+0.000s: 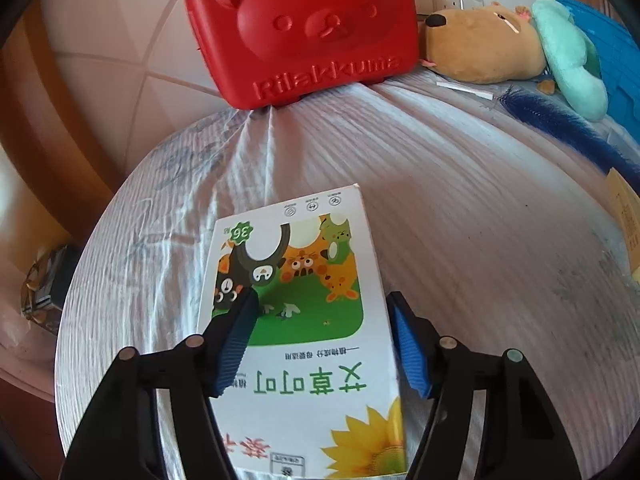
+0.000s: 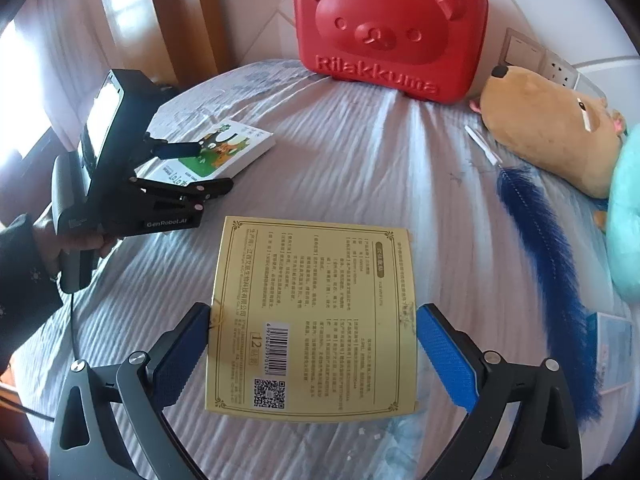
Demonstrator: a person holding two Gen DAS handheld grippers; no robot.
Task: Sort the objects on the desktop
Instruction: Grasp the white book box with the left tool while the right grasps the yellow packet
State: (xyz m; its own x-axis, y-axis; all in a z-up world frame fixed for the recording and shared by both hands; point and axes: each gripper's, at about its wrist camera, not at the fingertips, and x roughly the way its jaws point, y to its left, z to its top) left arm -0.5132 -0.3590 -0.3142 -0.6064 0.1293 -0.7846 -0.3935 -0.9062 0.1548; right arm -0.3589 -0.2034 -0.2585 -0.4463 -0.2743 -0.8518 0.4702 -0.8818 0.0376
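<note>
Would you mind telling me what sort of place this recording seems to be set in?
Probably a home, perhaps a child's room: a table under a wrinkled striped cloth, with a red bear-face case leaning against a tiled wall with sockets, and a plush toy beside it.

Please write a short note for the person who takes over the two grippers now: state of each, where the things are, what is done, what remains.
Left gripper: jaws around the white cartoon box; contact with the pads unclear.
Right gripper: open, straddling the yellow box, not gripping.
Both boxes lie flat on the striped cloth.
Red bear case stands at the back; plush toy and blue feather lie to its right.
Done: nothing visibly sorted.
Left: lift both boxes, then sort the rest.
</note>
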